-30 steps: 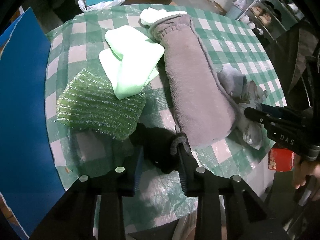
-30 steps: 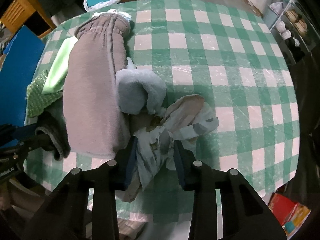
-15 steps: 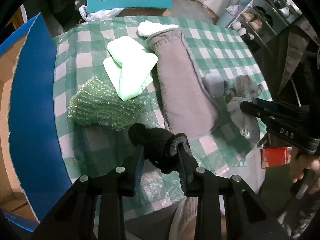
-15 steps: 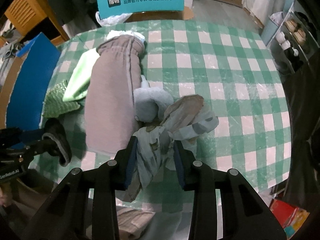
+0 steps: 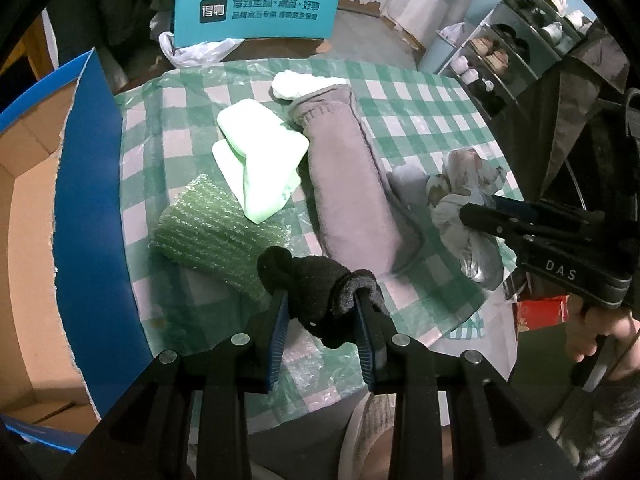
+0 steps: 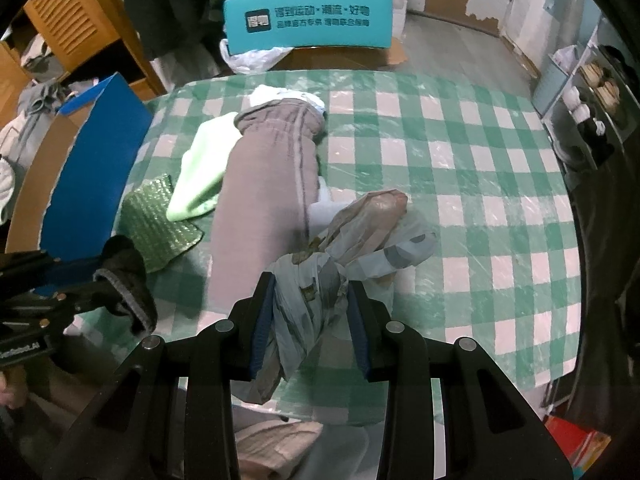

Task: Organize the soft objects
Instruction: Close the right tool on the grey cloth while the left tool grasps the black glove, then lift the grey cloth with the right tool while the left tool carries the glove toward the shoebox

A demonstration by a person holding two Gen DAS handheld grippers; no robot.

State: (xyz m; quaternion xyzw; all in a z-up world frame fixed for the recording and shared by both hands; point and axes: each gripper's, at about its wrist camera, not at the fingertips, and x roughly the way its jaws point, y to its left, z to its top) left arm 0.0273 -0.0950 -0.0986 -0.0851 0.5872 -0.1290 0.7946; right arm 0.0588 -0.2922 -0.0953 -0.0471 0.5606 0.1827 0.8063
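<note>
Presently, the items run from largest to smallest:

1. Table [image 5: 420, 92], round, under a green-and-white checked cloth; it fills the middle of both views. It looks smaller than a second ago, since both tools have lifted away from it.
2. Blue-edged cardboard box [image 5: 92, 216], open, along the left edge of the left wrist view; in my judgement the likely bin for the sorted pieces.
3. Grey rolled towel [image 5: 348, 184], lying lengthways at centre, unmoved.
4. Pale green cloth [image 5: 260, 160], folded, upper centre-left, just beside the towel.
5. Green bubble wrap [image 5: 208, 232], below the pale cloth, partly under it.
6. Patterned grey rag [image 6: 320, 292], lower centre of the right wrist view. The right gripper [image 6: 310, 320] is clamped narrow on its bunched middle; its free end hangs past the table edge. A second ago it still lay on the cloth; now it is raised.
7. Black sock [image 5: 320, 300], lower centre of the left wrist view. The left gripper [image 5: 320, 320] pinches it between both blue pads, cuff folded over the right-hand finger. It too has come up clear of the table.
8. Meaning: both pick-ups look complete; carrying to the box seems next.
</note>
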